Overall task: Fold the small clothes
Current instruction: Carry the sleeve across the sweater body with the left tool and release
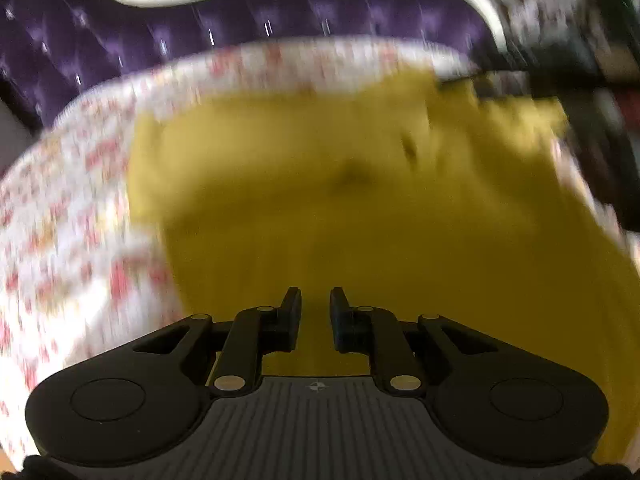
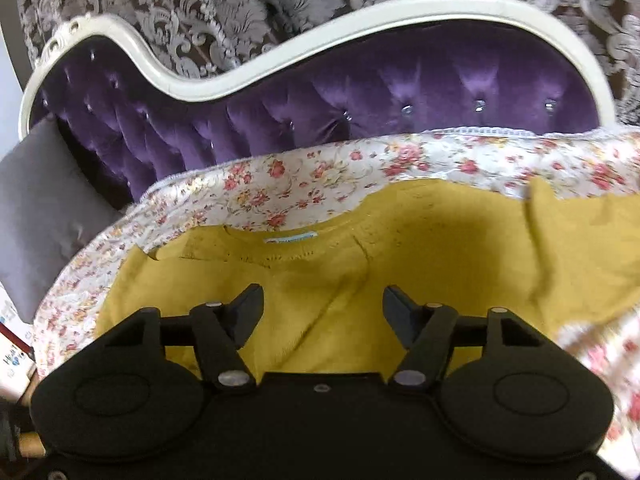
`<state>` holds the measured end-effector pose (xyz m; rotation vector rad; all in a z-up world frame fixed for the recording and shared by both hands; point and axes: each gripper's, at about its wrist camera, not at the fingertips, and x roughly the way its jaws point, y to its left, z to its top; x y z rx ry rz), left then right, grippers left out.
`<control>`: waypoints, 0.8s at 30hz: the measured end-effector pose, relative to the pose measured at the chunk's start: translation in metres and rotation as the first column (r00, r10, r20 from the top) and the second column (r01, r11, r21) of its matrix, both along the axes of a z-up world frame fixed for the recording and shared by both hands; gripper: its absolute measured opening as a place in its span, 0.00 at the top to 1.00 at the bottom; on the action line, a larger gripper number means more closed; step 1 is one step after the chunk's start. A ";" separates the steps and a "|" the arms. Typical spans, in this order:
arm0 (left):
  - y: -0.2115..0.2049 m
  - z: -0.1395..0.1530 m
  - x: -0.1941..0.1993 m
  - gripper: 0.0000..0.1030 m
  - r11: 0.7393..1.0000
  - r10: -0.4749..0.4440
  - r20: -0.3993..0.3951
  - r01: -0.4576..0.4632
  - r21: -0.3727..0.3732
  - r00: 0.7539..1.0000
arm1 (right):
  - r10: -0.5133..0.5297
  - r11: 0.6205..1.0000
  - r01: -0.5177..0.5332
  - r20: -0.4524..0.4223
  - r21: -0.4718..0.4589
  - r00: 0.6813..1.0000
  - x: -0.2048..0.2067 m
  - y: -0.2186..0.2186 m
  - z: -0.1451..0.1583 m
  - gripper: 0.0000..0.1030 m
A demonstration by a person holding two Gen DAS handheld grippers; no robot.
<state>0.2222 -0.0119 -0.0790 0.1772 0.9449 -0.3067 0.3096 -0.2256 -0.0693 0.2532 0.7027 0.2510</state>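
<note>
A mustard-yellow small garment (image 1: 340, 208) lies spread on a floral cloth (image 1: 72, 240); the left wrist view is motion-blurred. My left gripper (image 1: 315, 308) hovers over the garment's near part with its jaws a narrow gap apart and nothing between them. In the right wrist view the same garment (image 2: 420, 256) shows its neckline with a small blue label (image 2: 291, 237). My right gripper (image 2: 322, 308) is open wide above the garment just below the collar, holding nothing.
A purple tufted sofa back (image 2: 320, 100) with a white carved frame (image 2: 192, 88) rises behind the floral cloth (image 2: 320, 184). A grey cushion (image 2: 44, 208) sits at the left. Patterned curtain (image 2: 240, 0) hangs behind. Boxes (image 2: 12, 360) stand at the lower left.
</note>
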 end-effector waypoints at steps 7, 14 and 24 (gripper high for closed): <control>0.029 0.000 -0.051 0.85 0.998 -0.042 -0.025 0.043 0.038 0.999 | 0.107 0.977 -0.103 0.011 -0.187 0.994 0.012 0.055 0.002 0.33; 0.059 0.004 -0.075 0.85 0.994 -0.044 -0.075 0.051 0.097 0.996 | 0.140 0.934 -0.141 -0.026 -0.329 0.990 0.020 0.086 -0.009 0.36; 0.066 0.007 -0.092 0.85 0.997 -0.007 -0.089 0.014 0.078 0.996 | -0.220 0.895 0.190 -0.030 -0.403 0.975 0.018 -0.011 -0.005 0.56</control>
